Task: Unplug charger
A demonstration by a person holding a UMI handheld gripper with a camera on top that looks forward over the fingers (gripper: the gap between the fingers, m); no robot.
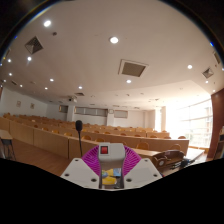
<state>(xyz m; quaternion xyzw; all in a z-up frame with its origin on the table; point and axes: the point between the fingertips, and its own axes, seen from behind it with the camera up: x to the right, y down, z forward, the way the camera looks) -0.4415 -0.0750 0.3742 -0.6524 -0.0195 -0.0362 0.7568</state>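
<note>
The gripper (111, 172) was raised and looked out over a lecture hall, rows of wooden benches (60, 135) running across under a white ceiling (105, 65) with recessed lights. Between the fingers sat the charger (111, 157) — a small pale grey block with a red mark on its facing side and a coloured label lower down. Both magenta pads (92, 160) flanked it closely and appeared to press its two sides, so the fingers were judged narrow and clamped on the block, though the contact lines themselves were hard to resolve. No socket, strip or cord was visible; whether the plug was seated could not be told. Handling judgement: a rigid plastic shell, light, smooth-sided and somewhat slippery, not fragile — best taken across the two flat side faces, low on the body, as here. Its long axis appeared to stand roughly upright between the fingers, broad face turned toward the camera; which way the prongs pointed was hidden. A black microphone (79, 126) stood beyond, well apart.
</note>
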